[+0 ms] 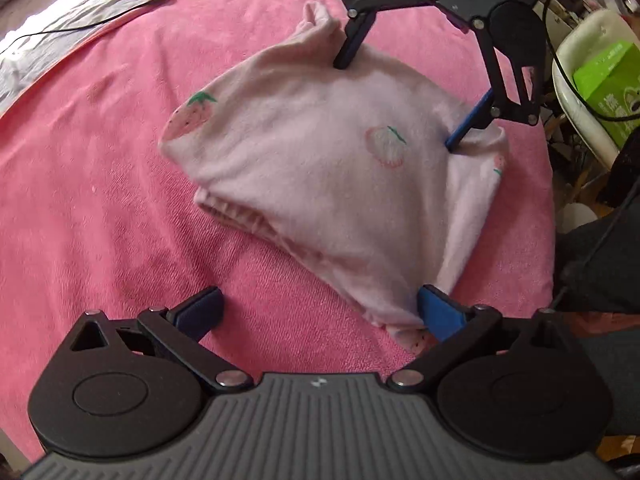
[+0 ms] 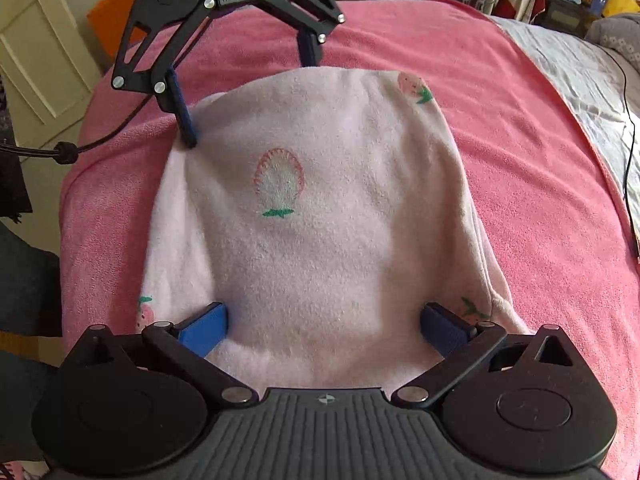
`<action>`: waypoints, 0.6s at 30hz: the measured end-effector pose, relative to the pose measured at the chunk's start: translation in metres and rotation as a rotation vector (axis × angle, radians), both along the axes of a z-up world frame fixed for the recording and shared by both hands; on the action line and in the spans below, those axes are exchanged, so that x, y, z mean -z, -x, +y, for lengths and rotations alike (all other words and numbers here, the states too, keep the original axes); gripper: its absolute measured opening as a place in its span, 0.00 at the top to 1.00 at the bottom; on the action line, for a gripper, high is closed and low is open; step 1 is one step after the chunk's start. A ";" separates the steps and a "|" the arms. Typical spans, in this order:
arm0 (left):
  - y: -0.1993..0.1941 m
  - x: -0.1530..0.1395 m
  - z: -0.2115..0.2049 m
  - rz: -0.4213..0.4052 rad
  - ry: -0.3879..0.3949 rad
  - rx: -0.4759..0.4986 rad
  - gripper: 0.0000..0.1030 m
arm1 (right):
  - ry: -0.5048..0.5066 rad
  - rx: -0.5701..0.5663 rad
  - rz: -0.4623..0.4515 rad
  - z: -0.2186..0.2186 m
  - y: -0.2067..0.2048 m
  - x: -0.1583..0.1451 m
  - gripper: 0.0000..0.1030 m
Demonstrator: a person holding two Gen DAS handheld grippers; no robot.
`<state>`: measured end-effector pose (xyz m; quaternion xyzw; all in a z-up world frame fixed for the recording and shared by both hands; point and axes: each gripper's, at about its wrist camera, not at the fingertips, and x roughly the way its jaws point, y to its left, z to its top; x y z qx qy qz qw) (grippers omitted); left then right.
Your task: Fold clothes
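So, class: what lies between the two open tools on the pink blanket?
The pale pink garment, strawberry-printed, spans the stretch between the left tool and right tool; the right wrist view shows it best.

Pink blanket [image 2: 520,160] under strawberry garment [image 2: 320,220]

Bare pink blanket [image 1: 100,184] lies open all around the folded pale pink strawberry-print garment [image 1: 320,168], with passing room widest toward the grey sheet [image 1: 80,12], where a thin black cable [image 1: 92,24] crosses. On the opposite side, the bed edge is crowded by a white chair [image 1: 576,92] carrying a green box [image 1: 608,80].
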<state>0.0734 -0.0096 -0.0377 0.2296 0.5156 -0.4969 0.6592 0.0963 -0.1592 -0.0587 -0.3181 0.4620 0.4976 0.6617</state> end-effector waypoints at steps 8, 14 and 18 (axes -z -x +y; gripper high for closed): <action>0.032 -0.001 -0.003 -0.102 -0.142 0.085 0.00 | 0.006 0.006 0.007 0.011 0.010 0.004 0.00; 0.036 -0.031 -0.001 -0.169 -0.163 0.033 0.00 | -0.005 0.019 -0.004 -0.003 0.030 -0.006 0.00; 0.010 -0.066 -0.004 -0.207 -0.065 -0.070 0.00 | -0.013 0.025 -0.007 -0.005 0.031 -0.007 0.00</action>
